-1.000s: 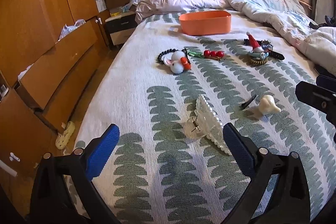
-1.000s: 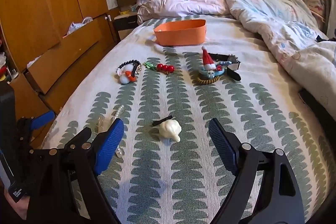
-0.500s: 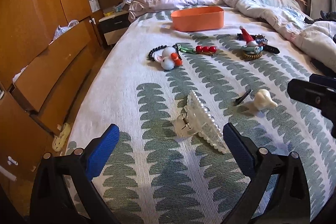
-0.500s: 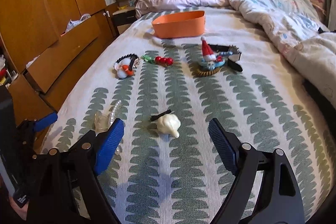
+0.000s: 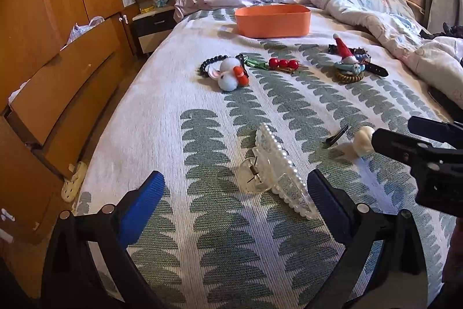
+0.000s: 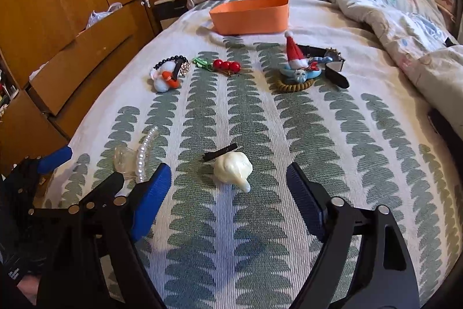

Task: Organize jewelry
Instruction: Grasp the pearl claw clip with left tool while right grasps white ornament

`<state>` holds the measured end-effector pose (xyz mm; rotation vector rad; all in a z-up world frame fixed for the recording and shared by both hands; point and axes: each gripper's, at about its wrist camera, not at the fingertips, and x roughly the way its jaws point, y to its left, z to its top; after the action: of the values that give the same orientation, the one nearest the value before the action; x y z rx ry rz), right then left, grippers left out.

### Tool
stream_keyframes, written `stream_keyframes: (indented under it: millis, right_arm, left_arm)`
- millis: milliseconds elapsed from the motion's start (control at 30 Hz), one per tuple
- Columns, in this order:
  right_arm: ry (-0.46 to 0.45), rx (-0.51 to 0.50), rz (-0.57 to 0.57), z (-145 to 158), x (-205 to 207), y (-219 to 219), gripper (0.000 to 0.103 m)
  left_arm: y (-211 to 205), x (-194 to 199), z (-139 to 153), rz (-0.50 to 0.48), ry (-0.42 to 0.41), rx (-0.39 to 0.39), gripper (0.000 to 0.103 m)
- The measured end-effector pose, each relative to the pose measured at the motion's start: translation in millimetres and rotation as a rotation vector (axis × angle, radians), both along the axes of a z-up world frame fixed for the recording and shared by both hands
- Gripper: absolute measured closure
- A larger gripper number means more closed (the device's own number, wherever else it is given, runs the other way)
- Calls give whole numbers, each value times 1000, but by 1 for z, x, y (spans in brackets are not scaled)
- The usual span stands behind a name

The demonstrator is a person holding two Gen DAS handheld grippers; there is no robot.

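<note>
Jewelry and hair pieces lie on a leaf-patterned bedspread. A clear pearl claw clip [image 5: 275, 178] lies just ahead of my open, empty left gripper [image 5: 231, 204], nearer its right finger. A cream shell-shaped clip [image 6: 233, 170] with a black pin [image 6: 220, 152] lies just ahead of my open, empty right gripper [image 6: 228, 204]. Farther off are a pom-pom tie on a black bead bracelet [image 5: 228, 71], a red berry clip [image 5: 282, 64], a Santa-hat clip pile [image 5: 348, 62] and an orange bin [image 5: 272, 20].
A wooden wardrobe with open drawers [image 5: 58, 77] stands along the bed's left edge. A rumpled duvet [image 5: 361, 5] covers the far right of the bed. A nightstand [image 5: 153, 28] is at the back left. The left gripper also shows in the right wrist view [image 6: 43, 164].
Both grippers have moved forward and lower toward the bedspread; the pearl claw clip and the cream clip now sit closer to the fingertips. Both stay open.
</note>
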<state>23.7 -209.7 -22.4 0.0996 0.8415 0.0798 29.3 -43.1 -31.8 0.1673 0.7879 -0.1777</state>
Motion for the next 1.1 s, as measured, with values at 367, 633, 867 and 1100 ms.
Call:
stream_keyframes:
  millis: [367, 633, 867, 1100]
  right_arm:
    - [40, -15, 8, -11, 13, 5, 31]
    - [63, -11, -1, -16, 21, 3, 31]
    - [87, -26, -3, -24, 28, 7, 31]
    - [107, -39, -7, -33, 37, 11, 31]
  left_arm:
    - [-5, 13, -11, -17, 57, -4, 5]
    - [-12, 18, -16, -14, 69, 28, 5]
    - [-16, 20, -17, -12, 63, 52, 5]
    - [-17, 27, -22, -7, 87, 52, 5]
